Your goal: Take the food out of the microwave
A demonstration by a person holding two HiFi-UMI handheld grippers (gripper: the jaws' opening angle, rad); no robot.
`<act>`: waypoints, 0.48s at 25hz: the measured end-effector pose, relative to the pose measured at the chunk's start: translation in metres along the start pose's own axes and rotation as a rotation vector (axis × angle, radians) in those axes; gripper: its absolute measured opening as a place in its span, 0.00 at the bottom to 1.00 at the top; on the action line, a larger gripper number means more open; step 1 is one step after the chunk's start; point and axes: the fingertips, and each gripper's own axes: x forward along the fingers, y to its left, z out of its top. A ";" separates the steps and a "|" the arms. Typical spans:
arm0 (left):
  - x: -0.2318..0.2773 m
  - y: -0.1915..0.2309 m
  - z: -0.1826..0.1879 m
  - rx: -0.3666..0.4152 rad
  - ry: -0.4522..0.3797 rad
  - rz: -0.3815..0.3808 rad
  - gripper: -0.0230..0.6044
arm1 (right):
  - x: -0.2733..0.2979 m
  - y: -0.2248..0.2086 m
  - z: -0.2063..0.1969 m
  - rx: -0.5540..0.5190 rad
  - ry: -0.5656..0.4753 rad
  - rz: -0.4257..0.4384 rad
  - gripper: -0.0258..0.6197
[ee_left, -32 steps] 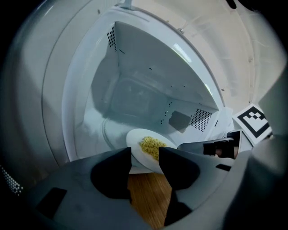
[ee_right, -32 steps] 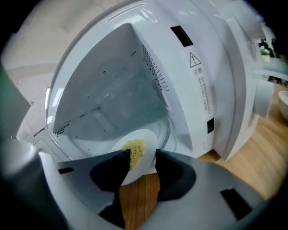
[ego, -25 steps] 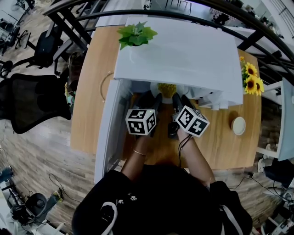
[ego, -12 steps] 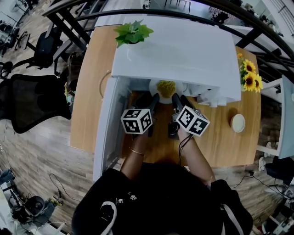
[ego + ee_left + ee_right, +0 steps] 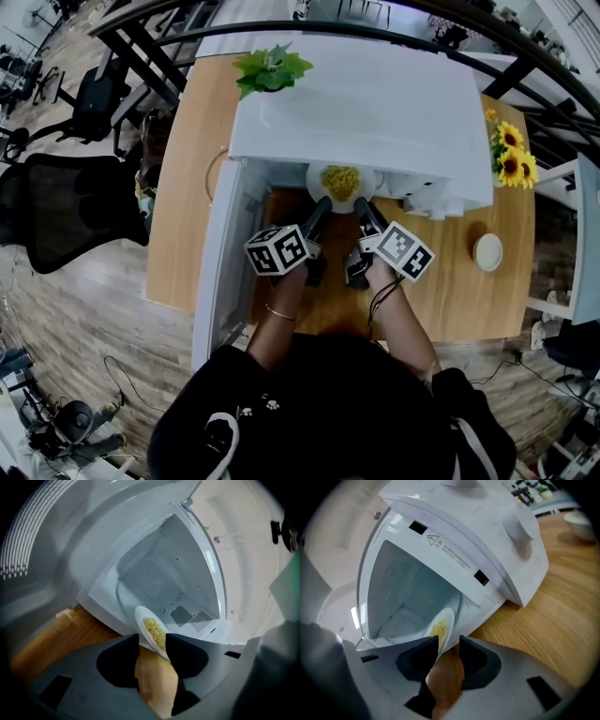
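Observation:
A white plate point(image 5: 341, 184) of yellow food sits at the mouth of the open white microwave point(image 5: 366, 103), half out over the wooden table point(image 5: 183, 187). My left gripper point(image 5: 322, 203) grips the plate's near left rim and my right gripper point(image 5: 362, 204) its near right rim. In the left gripper view the plate point(image 5: 149, 626) is edge-on, its rim caught between the dark jaws of the left gripper point(image 5: 152, 639). The right gripper view shows the plate point(image 5: 440, 625) rim likewise pinched by the right gripper point(image 5: 449, 641), with the bare cavity behind.
The microwave door point(image 5: 220, 262) stands swung out to the left, beside my left arm. A green plant point(image 5: 270, 67) sits on the microwave's far left corner. Sunflowers point(image 5: 511, 155) and a small white bowl point(image 5: 487, 251) are on the table to the right.
Both grippers have drawn back toward me, and the plate has come with them from under the microwave's top edge to its opening.

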 end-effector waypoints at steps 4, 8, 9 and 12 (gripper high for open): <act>0.007 -0.004 -0.003 -0.191 -0.040 -0.065 0.31 | 0.004 0.002 -0.006 0.185 -0.007 0.111 0.20; 0.009 0.000 -0.006 -0.230 -0.052 -0.071 0.17 | 0.008 0.003 -0.007 0.315 -0.015 0.180 0.15; 0.009 0.001 -0.007 -0.237 -0.056 -0.073 0.15 | 0.010 0.003 -0.008 0.325 -0.012 0.184 0.12; 0.010 0.002 -0.008 -0.269 -0.067 -0.080 0.13 | 0.012 0.002 -0.008 0.351 -0.011 0.185 0.08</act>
